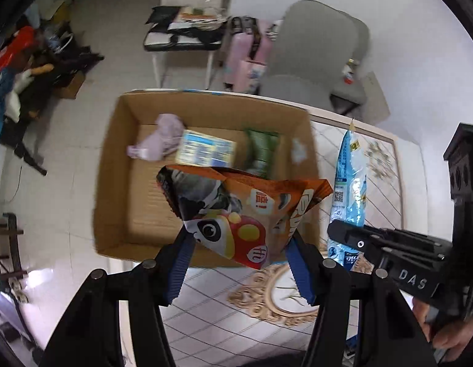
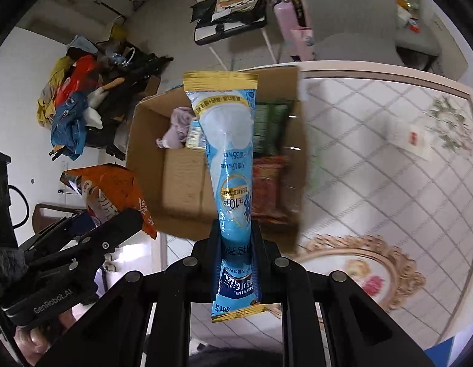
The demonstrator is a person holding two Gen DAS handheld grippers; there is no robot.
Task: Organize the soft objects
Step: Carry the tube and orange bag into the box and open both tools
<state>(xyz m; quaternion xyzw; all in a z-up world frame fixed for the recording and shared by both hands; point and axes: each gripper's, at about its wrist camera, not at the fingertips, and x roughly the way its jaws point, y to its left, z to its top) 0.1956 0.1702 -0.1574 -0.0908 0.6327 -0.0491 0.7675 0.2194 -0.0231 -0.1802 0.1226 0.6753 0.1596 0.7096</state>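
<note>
My left gripper (image 1: 239, 244) is shut on an orange snack bag (image 1: 236, 208) with a cartoon face, held above the near edge of an open cardboard box (image 1: 114, 165). The bag also shows in the right wrist view (image 2: 114, 192). My right gripper (image 2: 236, 238) is shut on a long light-blue packet (image 2: 227, 159) with gold ends, held upright over the box (image 2: 144, 140). The packet also shows in the left wrist view (image 1: 348, 183). In the box lie a lilac cloth (image 1: 163, 140), a blue-and-yellow carton (image 1: 205, 150), a green packet (image 1: 262, 150) and a red packet (image 2: 268, 189).
The box stands at the edge of a white table (image 2: 374, 168) with a diamond pattern and gold ornament. A white packet (image 2: 415, 140) lies on the table to the right. Behind are a grey chair (image 1: 313, 58), a white chair (image 1: 187, 33), a pink suitcase (image 1: 245, 55) and a pile of clothes (image 2: 74, 107) on the floor.
</note>
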